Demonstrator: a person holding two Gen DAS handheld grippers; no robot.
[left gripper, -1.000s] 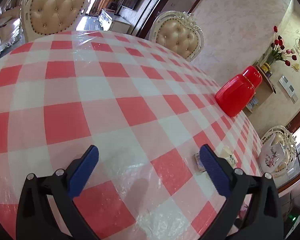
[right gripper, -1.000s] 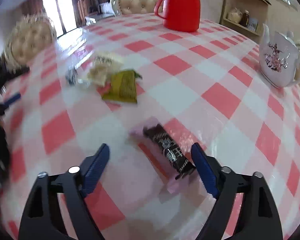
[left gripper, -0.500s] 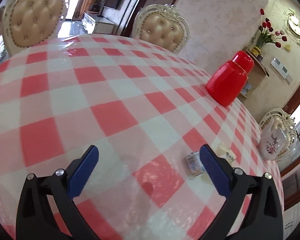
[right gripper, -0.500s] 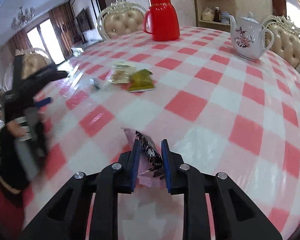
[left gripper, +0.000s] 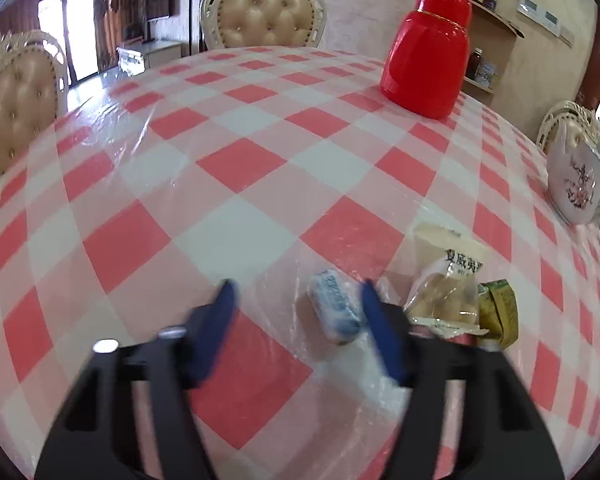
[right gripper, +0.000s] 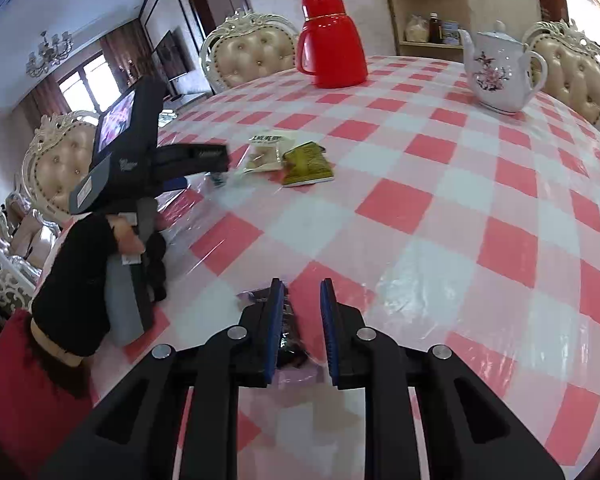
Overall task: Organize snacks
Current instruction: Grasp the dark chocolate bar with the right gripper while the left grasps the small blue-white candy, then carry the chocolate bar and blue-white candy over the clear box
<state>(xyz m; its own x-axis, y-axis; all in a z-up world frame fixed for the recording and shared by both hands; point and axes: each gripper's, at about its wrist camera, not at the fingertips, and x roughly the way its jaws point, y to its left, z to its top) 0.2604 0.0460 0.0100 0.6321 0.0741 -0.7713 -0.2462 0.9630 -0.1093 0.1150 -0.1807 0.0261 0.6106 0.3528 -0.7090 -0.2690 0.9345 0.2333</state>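
Observation:
My left gripper (left gripper: 298, 316) hangs low over the checked table (left gripper: 236, 168), its jaws closing. A small blue-and-white packet (left gripper: 334, 308) lies between the fingers, close to the right finger (left gripper: 380, 328); the left finger stands apart from it. Just right of it lie a clear biscuit packet (left gripper: 448, 288) and a green packet (left gripper: 498, 312). In the right wrist view, my right gripper (right gripper: 303, 312) is shut on a dark snack bar (right gripper: 290, 332) in a clear pinkish wrapper, near the table's front edge. The biscuit packet (right gripper: 266, 150) and green packet (right gripper: 308, 164) lie further back on the left.
A red thermos (left gripper: 428, 52) stands at the far side and a white flowered teapot (right gripper: 496, 68) at the far right. Padded chairs (left gripper: 260, 16) ring the table. The person's hand in a black sleeve (right gripper: 100, 264) holds the left unit at the left edge.
The left gripper swung across the table to the snack pile; the blue packet now lies between its narrowing fingers. The right gripper shut on the dark bar, which now sits further back between its fingers.

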